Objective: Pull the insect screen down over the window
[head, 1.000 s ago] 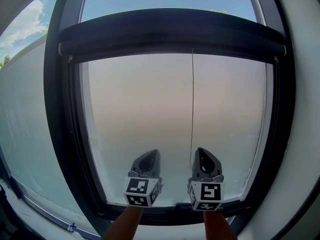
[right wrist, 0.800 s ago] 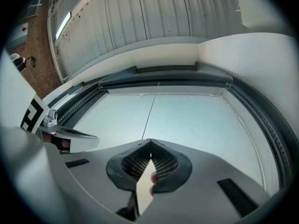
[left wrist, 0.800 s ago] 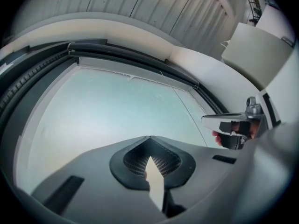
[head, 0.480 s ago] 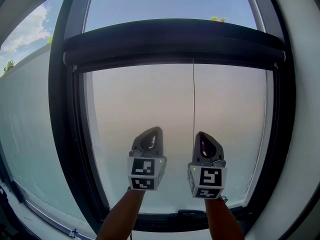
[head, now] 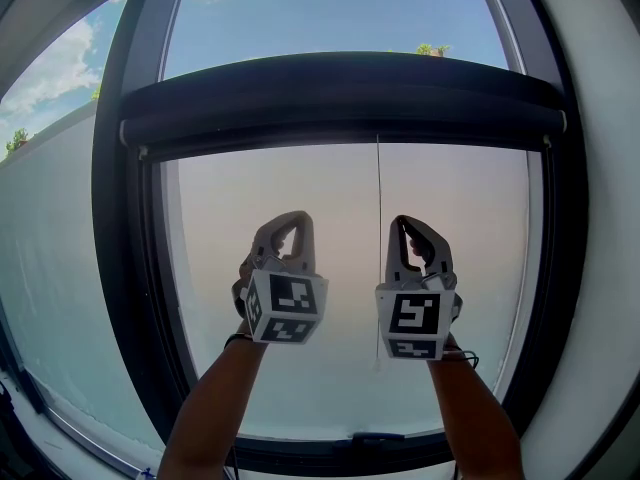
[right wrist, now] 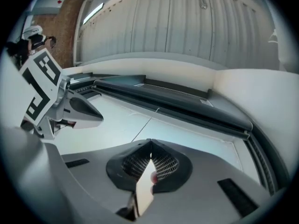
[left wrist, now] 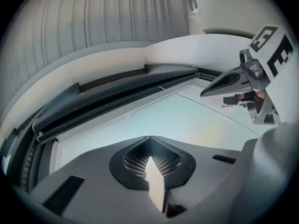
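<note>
I hold both tools up in front of the window (head: 115, 268), side by side and apart, tips pointing up toward the insect screen (head: 340, 98). The screen shows as a dark bar high in the window, above both tools. Its long axis runs level from the left side of the frame to the right, with sky above it and pale glass below.

A thin cord (head: 378, 248) hangs straight down from the bar. It passes between my two tools, nearer the right one.

My left tool (head: 290, 218) is closed tight, tips meeting with nothing between them, as the left gripper view also shows (left wrist: 148, 138). My right tool (head: 405, 220) is closed and empty as well (right wrist: 149, 141). Neither tool touches the bar or the cord. In each gripper view the bar (right wrist: 177, 101) slants across the scene beyond the closed tips.
</note>
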`<state>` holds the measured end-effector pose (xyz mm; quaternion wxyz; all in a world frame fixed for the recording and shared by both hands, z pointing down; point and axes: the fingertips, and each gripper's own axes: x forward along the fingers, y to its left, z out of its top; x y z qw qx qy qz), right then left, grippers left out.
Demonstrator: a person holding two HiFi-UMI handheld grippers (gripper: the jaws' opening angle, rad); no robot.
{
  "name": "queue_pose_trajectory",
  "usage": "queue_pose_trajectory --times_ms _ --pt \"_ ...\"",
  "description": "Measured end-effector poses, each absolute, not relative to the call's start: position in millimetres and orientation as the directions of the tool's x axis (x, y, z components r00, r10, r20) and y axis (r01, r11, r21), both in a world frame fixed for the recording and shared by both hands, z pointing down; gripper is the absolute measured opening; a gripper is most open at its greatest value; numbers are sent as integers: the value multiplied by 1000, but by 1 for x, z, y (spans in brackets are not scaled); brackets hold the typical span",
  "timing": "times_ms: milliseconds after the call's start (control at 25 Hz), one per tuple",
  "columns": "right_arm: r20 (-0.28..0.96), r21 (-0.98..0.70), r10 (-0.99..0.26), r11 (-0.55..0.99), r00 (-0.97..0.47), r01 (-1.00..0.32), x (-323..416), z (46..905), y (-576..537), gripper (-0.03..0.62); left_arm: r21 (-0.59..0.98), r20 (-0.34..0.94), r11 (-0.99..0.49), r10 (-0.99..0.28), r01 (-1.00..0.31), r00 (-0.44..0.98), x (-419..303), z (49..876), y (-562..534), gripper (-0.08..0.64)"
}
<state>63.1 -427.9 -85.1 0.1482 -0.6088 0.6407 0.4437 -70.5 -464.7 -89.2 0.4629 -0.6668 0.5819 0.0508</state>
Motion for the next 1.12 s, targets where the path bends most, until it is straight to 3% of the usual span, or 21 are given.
queue_pose_trajectory --times_ms 200,280,680,920,1120 --pt "-734 517 -636 -296 -237 -803 65 -112 -424 5 -645 -579 189 -753 -740 313 -75 -111 -466 0" --pt "-726 573 -641 -363 -249 -735 65 -120 -425 13 -670 -552 181 -770 -720 320 -76 -118 -470 47" --pt "-664 734 -714 -564 -224 -378 89 -156 -452 211 -789 -582 494 -791 -364 188 -82 -156 -464 287" --pt "-677 736 -714 -646 -180 -203 100 -173 -454 247 -803 -589 578 -806 -142 51 -100 -172 -464 308" --pt "-683 731 -717 -670 -139 -130 113 -189 -455 258 -811 -582 578 -813 -90 23 -100 -181 -470 308"
